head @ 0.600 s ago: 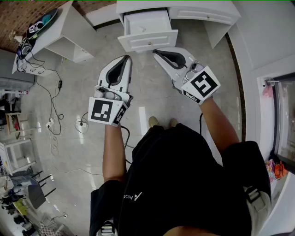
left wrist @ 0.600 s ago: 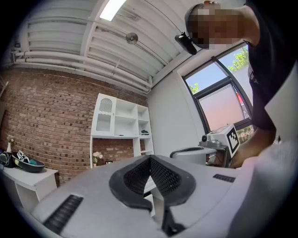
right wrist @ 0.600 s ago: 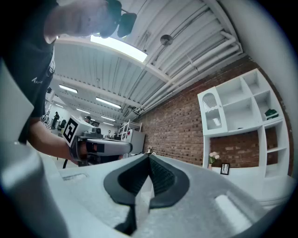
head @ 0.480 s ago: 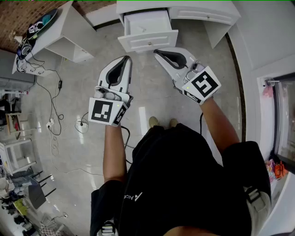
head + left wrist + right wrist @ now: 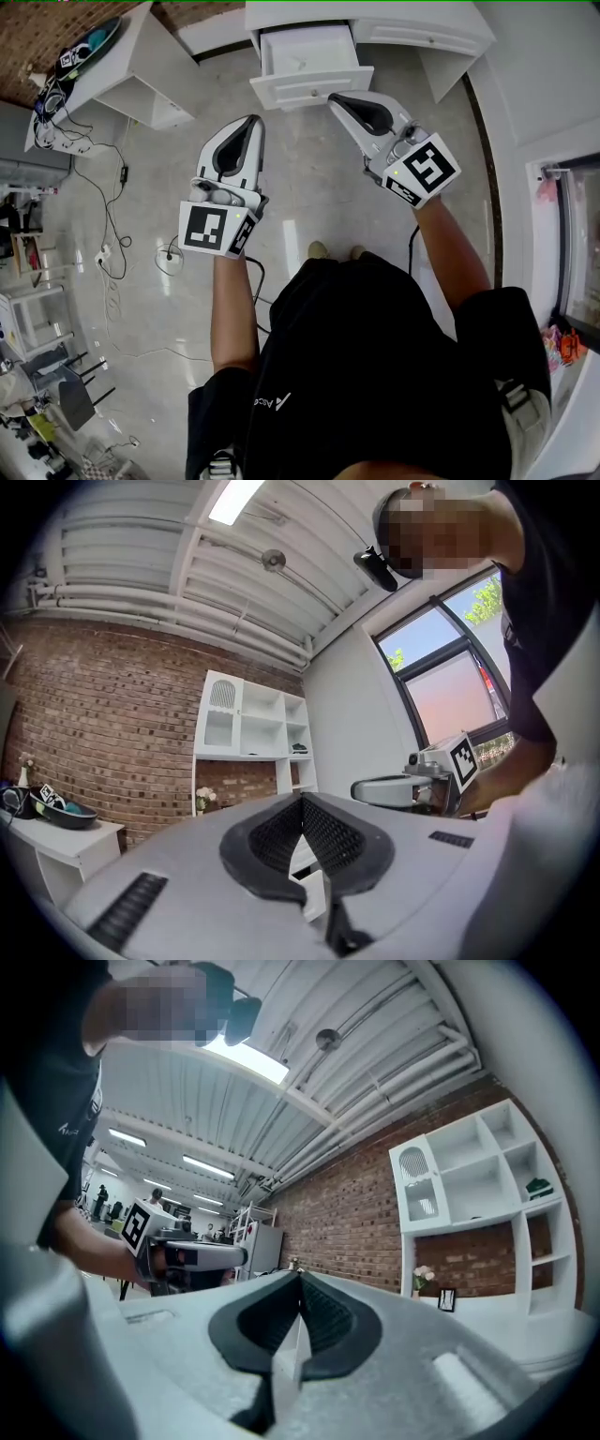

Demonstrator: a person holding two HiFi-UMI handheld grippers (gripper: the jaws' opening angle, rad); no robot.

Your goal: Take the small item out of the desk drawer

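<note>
- While the drawer (image 5: 295, 92) stands open in the head view, the small item (image 5: 298, 64) is judged to be the faint mark inside it. The right gripper (image 5: 335, 97) is held just beside the drawer front, and the left gripper (image 5: 254, 120) farther off.
- In the left gripper view, the jaws are seen pressed together, empty.
- In the right gripper view, the jaws are likewise closed on nothing, and the drawer is not shown.

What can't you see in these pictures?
- The small item: head view, the drawer is far off; anything inside is too small to tell.
- Back of the drawer: head view, hidden under the desk top.
- Both gripper views: no drawer; they face the brick wall and shelves.
</note>
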